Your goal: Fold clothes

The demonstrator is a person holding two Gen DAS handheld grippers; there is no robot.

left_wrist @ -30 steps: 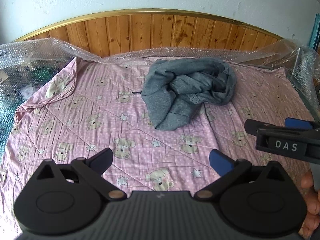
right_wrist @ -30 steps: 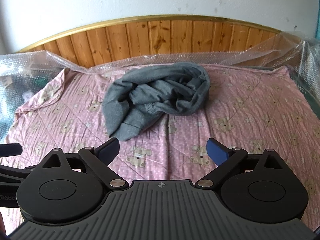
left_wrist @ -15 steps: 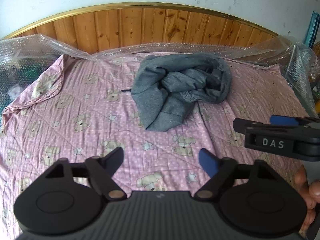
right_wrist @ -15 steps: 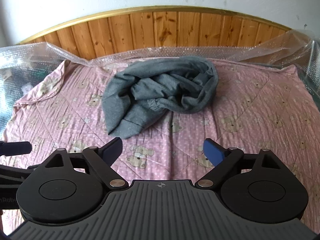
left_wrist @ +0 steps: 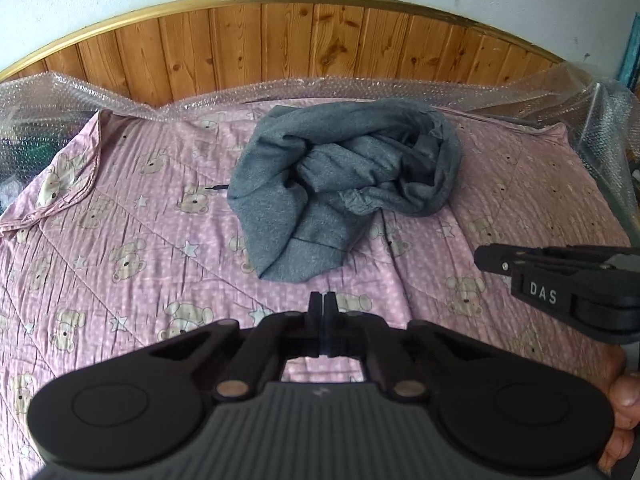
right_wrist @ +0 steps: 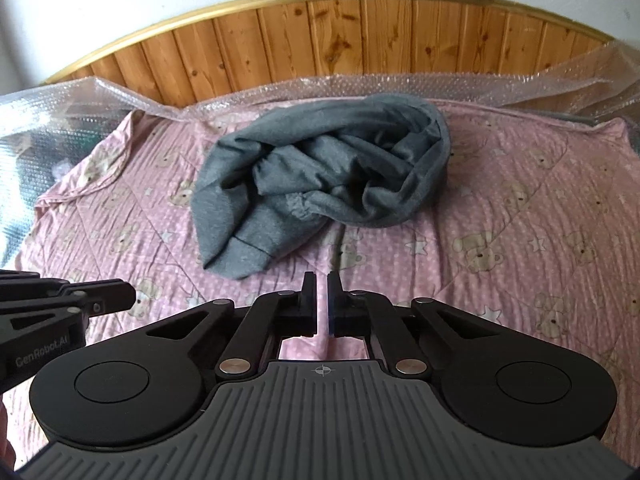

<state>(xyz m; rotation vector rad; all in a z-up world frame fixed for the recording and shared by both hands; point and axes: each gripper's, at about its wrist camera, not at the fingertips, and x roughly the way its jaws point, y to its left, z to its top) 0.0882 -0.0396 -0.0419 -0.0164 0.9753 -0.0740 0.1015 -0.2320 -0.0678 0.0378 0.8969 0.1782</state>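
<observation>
A crumpled grey garment [left_wrist: 344, 184] lies bunched on a bed covered by a pink teddy-bear quilt [left_wrist: 132, 240], toward the far middle, near a wooden headboard [left_wrist: 280, 48] edged with bubble wrap [left_wrist: 360, 88]. The left hand-held gripper [left_wrist: 324, 300] hovers above the quilt just short of the garment's near hem, its jaws closed together on nothing. The right hand-held gripper [right_wrist: 322, 284] hovers beside it, jaws likewise drawn together and empty.

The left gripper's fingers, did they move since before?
Yes. The left gripper had its fingers spread wide over the pink bear blanket; now they are shut together, empty, just short of the grey garment.
</observation>
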